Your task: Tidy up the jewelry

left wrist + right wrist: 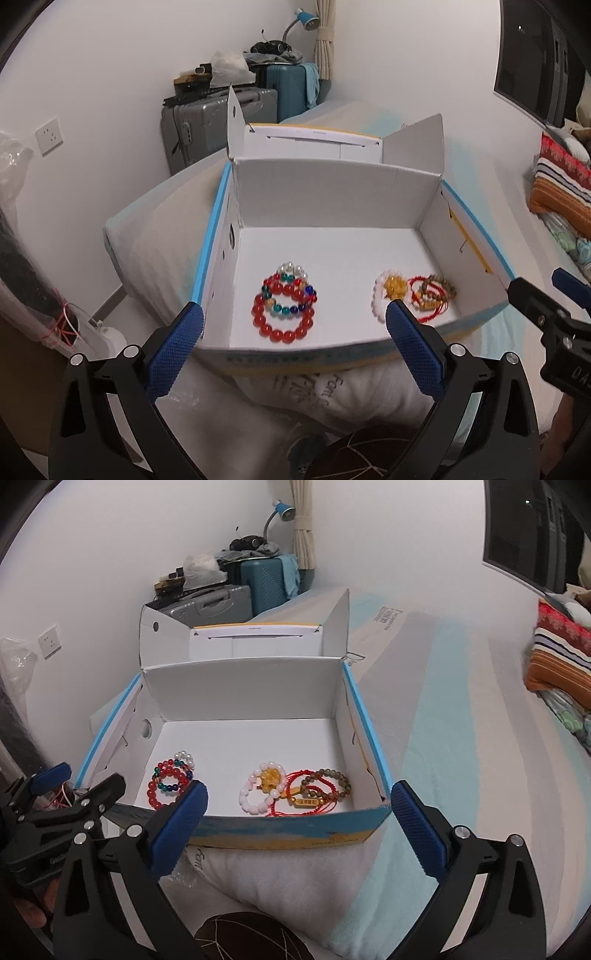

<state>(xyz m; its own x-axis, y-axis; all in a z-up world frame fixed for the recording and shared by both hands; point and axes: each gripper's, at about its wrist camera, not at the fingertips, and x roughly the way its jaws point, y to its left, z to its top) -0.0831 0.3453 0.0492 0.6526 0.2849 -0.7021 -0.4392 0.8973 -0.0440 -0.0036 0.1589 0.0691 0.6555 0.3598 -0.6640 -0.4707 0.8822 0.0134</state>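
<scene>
White pillow (354,402) below the open white cardboard box (332,192): dark print, "Font" partly legible; remainder unreadable.

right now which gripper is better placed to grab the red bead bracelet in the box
Left, probably. The left gripper is open and its view frames the red bead bracelet between its fingers, at the box's left side. The right gripper lines up with the white bracelet pile instead.

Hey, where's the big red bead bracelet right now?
The red bead bracelet lies on the floor of the open box, in its near-left part in both views, overlapped by a multicolour bracelet and apart from the right-hand pile.
</scene>
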